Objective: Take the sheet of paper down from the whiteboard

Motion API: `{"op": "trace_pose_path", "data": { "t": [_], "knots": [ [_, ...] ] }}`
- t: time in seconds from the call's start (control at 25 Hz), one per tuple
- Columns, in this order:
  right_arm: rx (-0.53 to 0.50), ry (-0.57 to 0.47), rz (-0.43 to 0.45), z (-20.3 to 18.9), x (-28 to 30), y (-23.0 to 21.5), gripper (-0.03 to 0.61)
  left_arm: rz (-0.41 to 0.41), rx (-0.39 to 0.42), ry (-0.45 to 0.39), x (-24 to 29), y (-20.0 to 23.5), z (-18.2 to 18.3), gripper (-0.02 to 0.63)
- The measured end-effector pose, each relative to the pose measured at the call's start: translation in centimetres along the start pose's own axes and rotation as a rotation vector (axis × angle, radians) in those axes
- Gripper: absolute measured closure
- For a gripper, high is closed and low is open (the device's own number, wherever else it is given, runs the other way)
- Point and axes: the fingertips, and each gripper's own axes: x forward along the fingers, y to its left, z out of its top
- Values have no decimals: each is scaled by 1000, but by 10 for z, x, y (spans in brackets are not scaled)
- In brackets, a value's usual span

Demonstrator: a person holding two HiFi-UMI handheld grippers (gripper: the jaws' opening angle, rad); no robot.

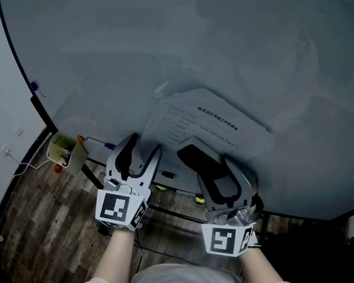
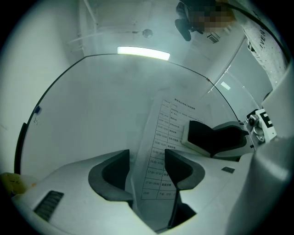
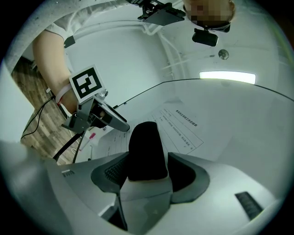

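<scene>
Paper [image 2: 161, 151] between parted left fingers [image 2: 115, 174] — lower edge hidden; right fingers [image 3: 188, 172] clamp black block [image 3: 146, 151].

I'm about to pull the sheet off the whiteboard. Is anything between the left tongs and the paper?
Nothing visible: the paper already runs between the parted jaws of the left tongs. The right tongs grip a black-faced block close by, not in the way.

Whiteboard [image 1: 211, 29]: smooth, faintly glossy. Paper [image 1: 208, 124]: thin, matt, printed. Floor [image 1: 35, 220]: wood planks. Eraser [image 3: 144, 151]: matt black face.
</scene>
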Motion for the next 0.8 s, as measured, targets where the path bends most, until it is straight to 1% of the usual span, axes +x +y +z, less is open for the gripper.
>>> {"op": "trace_pose_path", "data": {
  "t": [0.08,0.12,0.16,0.2,0.24,0.28,0.36,0.44,0.6,0.8],
  "knots": [
    [4,-2,3,0,0,0,311,1,-16,1,-1,1,-1,364],
    [5,-3,4,0,0,0,311,-6,-18,6,-1,0,-2,381],
    [6,-4,4,0,0,0,311,-16,-12,13,0,-3,-4,471],
    [8,-4,4,0,0,-1,311,-24,-3,19,0,-6,-5,497],
    [9,-5,5,1,0,-1,311,-29,2,23,1,-8,-6,510],
    [10,-6,6,1,0,-1,311,-29,-2,23,1,-10,-6,536],
    [12,-7,9,1,0,-1,313,-20,-28,18,1,-9,-7,568],
    [14,-8,10,1,0,-1,312,-17,-37,17,2,-7,-9,571],
    [21,-9,12,1,0,-1,314,-23,-25,28,1,-7,-10,574],
    [25,-11,15,2,0,-1,316,-10,-55,35,0,-6,-6,581]
  ]
}}
